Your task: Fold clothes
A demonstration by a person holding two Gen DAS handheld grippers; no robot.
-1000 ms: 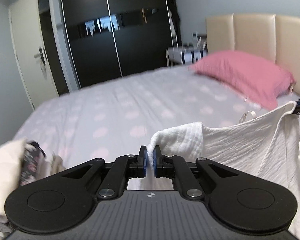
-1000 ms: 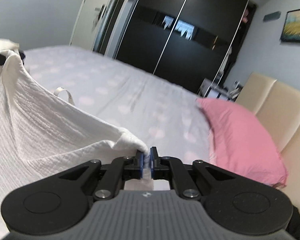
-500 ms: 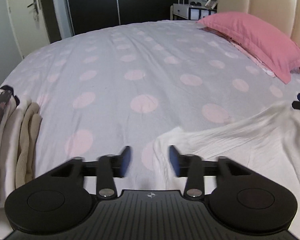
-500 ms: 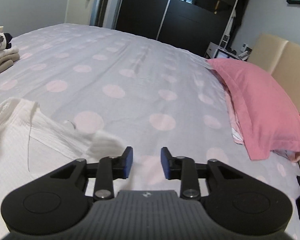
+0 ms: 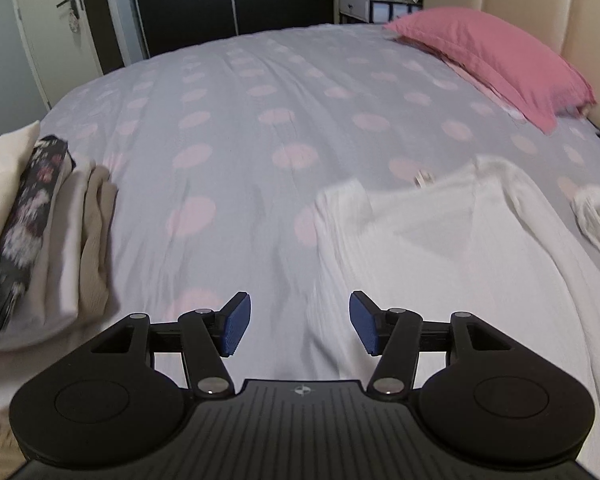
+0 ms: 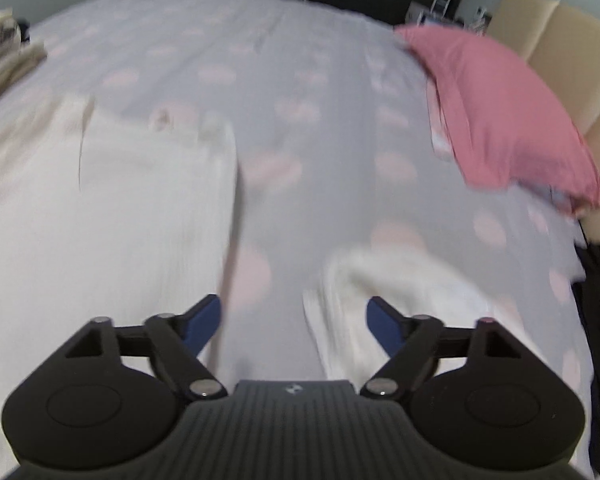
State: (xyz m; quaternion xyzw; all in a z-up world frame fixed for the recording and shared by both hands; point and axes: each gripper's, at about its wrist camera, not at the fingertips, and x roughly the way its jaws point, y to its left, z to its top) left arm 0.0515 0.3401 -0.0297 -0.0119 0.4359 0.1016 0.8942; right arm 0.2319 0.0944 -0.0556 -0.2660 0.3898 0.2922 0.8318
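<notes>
I had let go—both the left gripper (image 5: 299, 328) and right gripper (image 6: 294, 324) were opening, nothing between them—and the white garment (image 5: 452, 248) lay spread on the near bed (image 5: 260, 80), ready for folding.

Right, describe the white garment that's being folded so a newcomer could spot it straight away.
Start at the big bed with the grey cover dotted in pale pink, its pink pillow lying by the beige headboard. On the near side of the cover, on the pillow's half, the white garment lies spread flat. Unlike the stack of folded clothes at the opposite edge, it is unfolded, pure white and ribbed.
</notes>
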